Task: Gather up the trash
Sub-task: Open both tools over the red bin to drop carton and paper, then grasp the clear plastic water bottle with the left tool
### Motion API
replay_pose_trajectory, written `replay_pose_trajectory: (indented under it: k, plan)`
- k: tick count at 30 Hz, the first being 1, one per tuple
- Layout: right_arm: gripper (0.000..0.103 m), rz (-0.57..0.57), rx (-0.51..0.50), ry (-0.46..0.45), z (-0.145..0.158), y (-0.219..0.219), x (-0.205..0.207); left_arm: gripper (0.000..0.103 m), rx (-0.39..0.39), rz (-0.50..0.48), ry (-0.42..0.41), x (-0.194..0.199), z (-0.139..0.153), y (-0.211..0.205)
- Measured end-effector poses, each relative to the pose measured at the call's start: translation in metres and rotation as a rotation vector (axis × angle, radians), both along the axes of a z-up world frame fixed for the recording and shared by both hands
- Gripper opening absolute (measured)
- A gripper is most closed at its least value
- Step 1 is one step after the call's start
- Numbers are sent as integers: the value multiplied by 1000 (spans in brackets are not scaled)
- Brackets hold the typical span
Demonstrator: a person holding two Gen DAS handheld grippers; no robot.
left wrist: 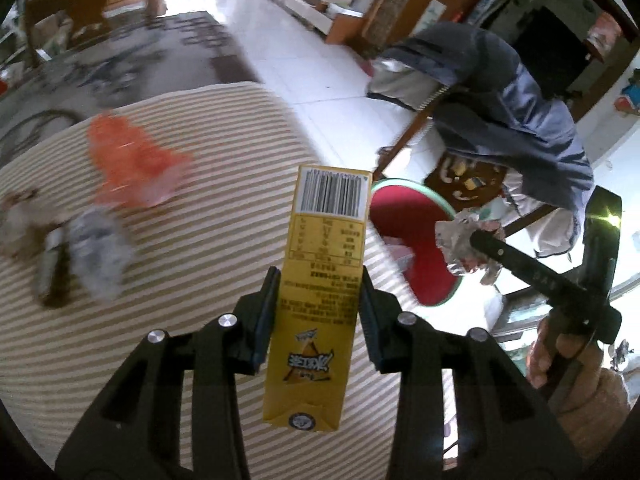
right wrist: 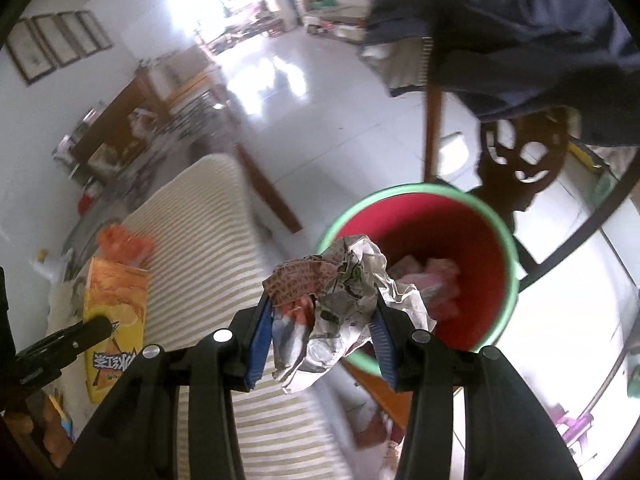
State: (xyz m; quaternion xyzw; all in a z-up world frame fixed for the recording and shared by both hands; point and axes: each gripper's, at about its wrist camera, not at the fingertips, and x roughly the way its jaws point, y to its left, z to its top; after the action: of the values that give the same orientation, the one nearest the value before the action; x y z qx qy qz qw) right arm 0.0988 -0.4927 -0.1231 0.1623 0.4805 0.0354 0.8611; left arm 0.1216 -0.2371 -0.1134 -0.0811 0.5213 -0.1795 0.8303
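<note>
The carton (left wrist: 320, 280) sits between the jaws of the left gripper (left wrist: 320, 312), above the worktop (left wrist: 208, 168). Left of it on the worktop lie a plastic bag (left wrist: 132, 160), a crumpled wad (left wrist: 100, 252) and a small can (left wrist: 52, 256) just beside the wad. The bin (right wrist: 420, 264) stands on the floor off the worktop's right edge, with wrappers (right wrist: 436, 280) inside. The paper ball (right wrist: 340, 304) sits between the jaws of the right gripper (right wrist: 324, 320), near the bin's rim. A jacket (left wrist: 500, 100) hangs on a chair behind the bin.

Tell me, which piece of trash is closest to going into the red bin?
The crumpled paper wad in the right gripper: it hangs right at the red bin. The yellow box in the left gripper is above the striped table.
</note>
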Motion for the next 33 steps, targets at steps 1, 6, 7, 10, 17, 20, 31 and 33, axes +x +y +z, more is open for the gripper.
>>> replay_pose_trajectory:
  k: [1,6,7,10,17,20,31,33]
  plan:
    - [43,-7,-2,-1,1,-10,1,36,-3,-12,2,2,0,-10]
    - [43,-29,-5,2,-1,-46,2,36,-25,-101,26,24,-11,-77]
    - [43,-32,-2,3,-2,-51,2,36,-27,-115,31,27,-13,-89]
    - [43,-42,8,5,-3,-62,7,36,-23,-151,42,34,-19,-114]
    - [59,-63,46,22,-10,-77,11,66,-8,-160,43,37,-22,-132]
    - [61,-65,62,26,-13,-78,12,67,0,-148,34,36,-18,-126]
    - [80,-54,32,-15,-3,-53,15,71,-5,-67,-23,19,5,-75]
    - [80,-43,31,-21,0,-45,15,71,-6,-57,-35,15,9,-66]
